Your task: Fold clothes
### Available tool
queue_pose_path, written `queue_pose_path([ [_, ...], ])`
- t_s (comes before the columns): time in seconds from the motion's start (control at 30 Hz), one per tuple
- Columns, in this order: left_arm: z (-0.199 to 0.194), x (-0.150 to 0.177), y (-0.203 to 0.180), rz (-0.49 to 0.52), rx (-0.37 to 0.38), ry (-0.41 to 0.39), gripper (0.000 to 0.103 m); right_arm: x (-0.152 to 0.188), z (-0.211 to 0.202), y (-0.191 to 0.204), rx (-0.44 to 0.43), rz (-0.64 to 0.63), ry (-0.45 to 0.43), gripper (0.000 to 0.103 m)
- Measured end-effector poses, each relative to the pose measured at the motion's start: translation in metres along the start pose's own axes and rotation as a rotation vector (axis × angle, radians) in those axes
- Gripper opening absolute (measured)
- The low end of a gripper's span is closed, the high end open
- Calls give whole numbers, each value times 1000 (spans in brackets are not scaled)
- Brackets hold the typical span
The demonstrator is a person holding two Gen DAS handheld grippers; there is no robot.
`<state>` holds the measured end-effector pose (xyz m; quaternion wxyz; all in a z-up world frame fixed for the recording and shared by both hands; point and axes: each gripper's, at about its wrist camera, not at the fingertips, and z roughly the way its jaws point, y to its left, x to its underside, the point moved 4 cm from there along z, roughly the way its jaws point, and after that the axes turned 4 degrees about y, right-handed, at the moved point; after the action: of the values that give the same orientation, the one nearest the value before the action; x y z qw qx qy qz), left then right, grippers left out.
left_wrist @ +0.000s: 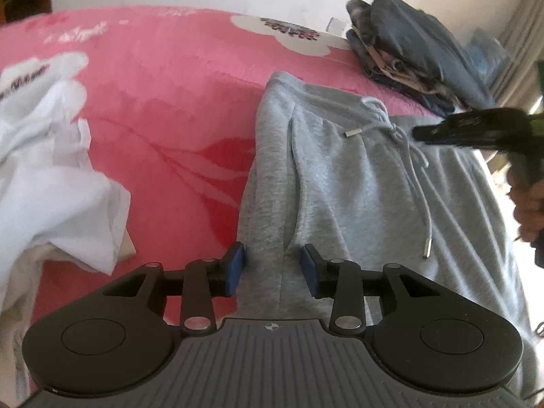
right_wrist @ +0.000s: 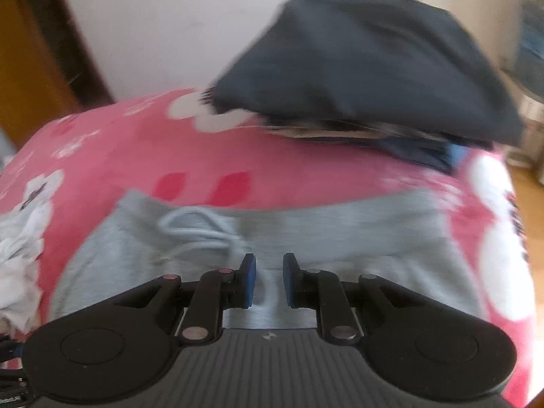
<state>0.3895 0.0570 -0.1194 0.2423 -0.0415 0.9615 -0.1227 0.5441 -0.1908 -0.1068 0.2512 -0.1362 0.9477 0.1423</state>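
Grey sweatpants (left_wrist: 357,183) lie flat on a pink flowered bedspread (left_wrist: 170,95), waistband toward the far side, with a white drawstring (left_wrist: 404,142) loose on top. My left gripper (left_wrist: 273,265) is open low over the pants' left edge, blue pads either side of a side seam. In the right wrist view the same grey pants (right_wrist: 340,248) and the looped drawstring (right_wrist: 200,229) lie just beyond my right gripper (right_wrist: 269,278), which is open over the waistband with nothing held. The right gripper also shows as a dark blur (left_wrist: 476,129) in the left wrist view.
A stack of folded dark clothes (left_wrist: 414,47) sits at the far right of the bed, seen close in the right wrist view as a dark stack (right_wrist: 367,74). Crumpled white garments (left_wrist: 51,170) lie on the left. A white wall stands behind; a wooden door frame (right_wrist: 44,51) is at left.
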Motion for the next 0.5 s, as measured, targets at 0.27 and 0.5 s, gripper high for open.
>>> queue_pose_path([
  [0.27,-18,15,19,-47,14,39,55,-23,52,4,54,160,116,23],
  [0.5,-49,44,35,-78,-3,107,59,58,-80,-21,-111,349,5,34],
])
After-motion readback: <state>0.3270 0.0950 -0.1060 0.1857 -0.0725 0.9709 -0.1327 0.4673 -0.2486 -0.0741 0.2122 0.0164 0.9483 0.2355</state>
